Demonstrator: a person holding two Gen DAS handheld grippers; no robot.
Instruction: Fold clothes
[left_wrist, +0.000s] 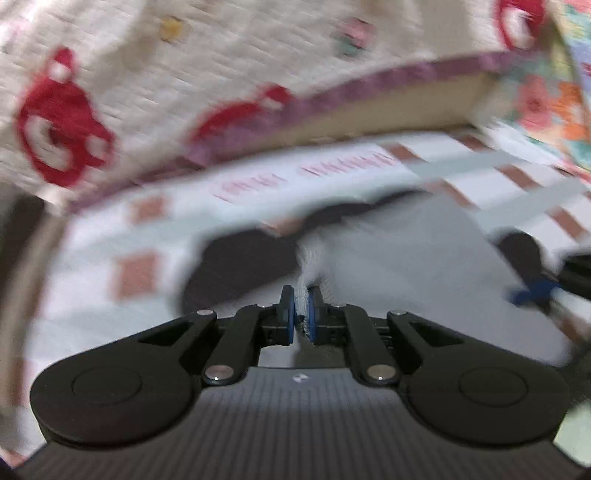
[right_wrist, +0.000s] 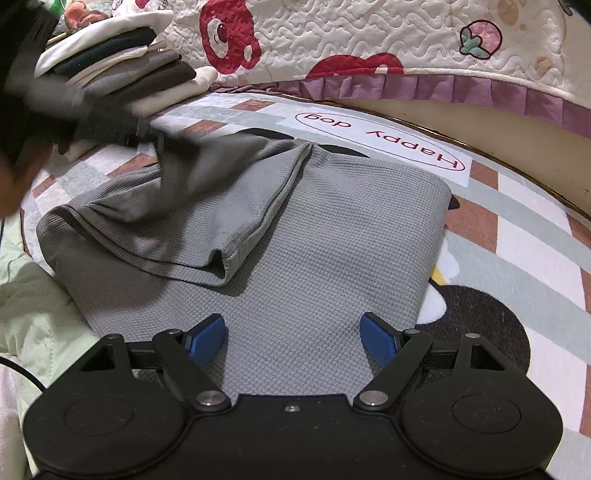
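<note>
A grey waffle-knit garment lies partly folded on the patterned mat, one flap doubled over on its left side. My right gripper is open just above its near edge, blue pads apart. My left gripper is shut on a pinch of the grey garment, lifted; this view is motion-blurred. The left gripper shows as a dark blur over the garment's far left in the right wrist view.
A stack of folded clothes sits at the mat's far left. A quilted cream bedspread with red bears and a purple frill hangs along the back. A pale green quilted cloth lies at the near left.
</note>
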